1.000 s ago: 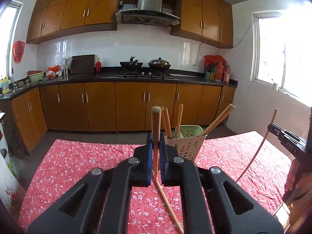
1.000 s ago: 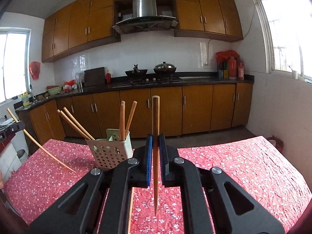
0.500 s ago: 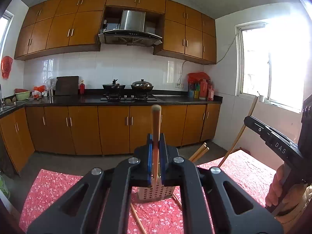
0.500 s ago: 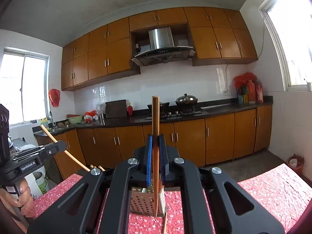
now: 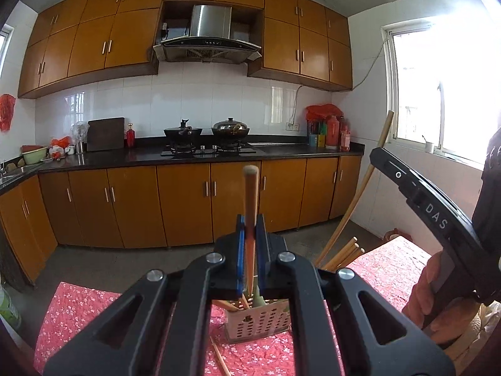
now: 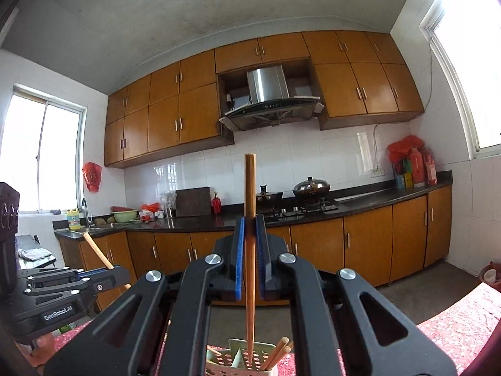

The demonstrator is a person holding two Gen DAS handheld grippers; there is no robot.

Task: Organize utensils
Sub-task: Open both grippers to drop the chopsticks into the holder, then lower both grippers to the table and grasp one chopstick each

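Note:
My left gripper (image 5: 250, 228) is shut on a wooden chopstick (image 5: 250, 194) held upright over the perforated utensil holder (image 5: 256, 324), its lower end inside the holder. My right gripper (image 6: 249, 232) is shut on another wooden chopstick (image 6: 249, 194), upright, with its tip down in the holder (image 6: 247, 358). Several chopsticks (image 5: 343, 255) lean in the holder. The right gripper also shows at the right of the left wrist view (image 5: 419, 206); the left gripper shows at the lower left of the right wrist view (image 6: 62, 288).
The holder stands on a table with a red floral cloth (image 5: 78, 310). A loose chopstick (image 5: 220, 358) lies on the cloth in front of the holder. Kitchen cabinets and a counter (image 5: 188, 156) with a stove stand behind.
Both grippers have risen and come in over the holder with their chopsticks; the chopstick tips have gone down into the holder. The two grippers are closer together.

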